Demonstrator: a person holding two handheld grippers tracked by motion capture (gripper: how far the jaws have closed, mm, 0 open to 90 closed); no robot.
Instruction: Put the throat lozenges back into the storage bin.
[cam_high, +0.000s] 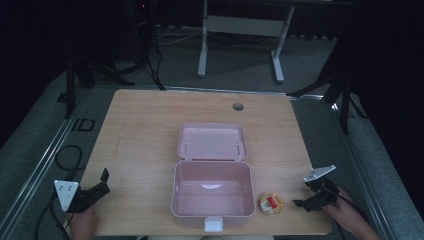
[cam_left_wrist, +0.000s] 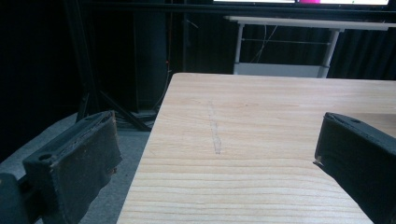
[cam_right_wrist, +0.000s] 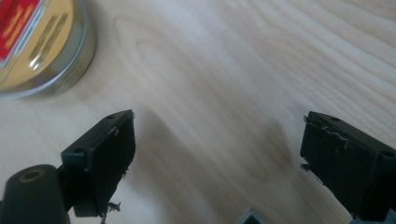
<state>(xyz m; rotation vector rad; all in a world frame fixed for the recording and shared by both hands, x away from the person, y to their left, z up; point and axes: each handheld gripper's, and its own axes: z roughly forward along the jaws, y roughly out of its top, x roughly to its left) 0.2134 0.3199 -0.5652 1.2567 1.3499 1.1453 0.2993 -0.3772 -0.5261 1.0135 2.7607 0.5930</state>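
A wooden table (cam_high: 150, 125) carries a pink box (cam_high: 212, 192) that sits against the middle of the near edge, its latch tab overhanging that edge. The box is open and its inside is bare. Its lid (cam_high: 212, 141) lies flat on the table behind it, hinged back toward the far edge, inner side up. Just beside the box, toward the near right corner, stands a small round tin (cam_high: 270, 203) with a yellow top and a red label; it is close to the box wall but not touching it.

The left gripper (cam_high: 102, 184) is held by a hand (cam_high: 82, 222) at the near left corner of the table, with its 2 jaws spread wide and nothing between them. In the left gripper view the left gripper (cam_left_wrist: 215, 154) looks along the left edge of the table, 1 jaw over the floor beside it and the other over the wood.

The right gripper (cam_high: 305, 195) is held by a hand (cam_high: 350, 212) at the near right corner, pointing toward the tin. In the right gripper view the right gripper (cam_right_wrist: 217, 154) has its jaws wide apart over bare wood, holding nothing, and the tin (cam_right_wrist: 37, 42) sits ahead of the left-hand jaw, apart from it.

A small round grey cap (cam_high: 238, 106) is set into the table near the far edge.
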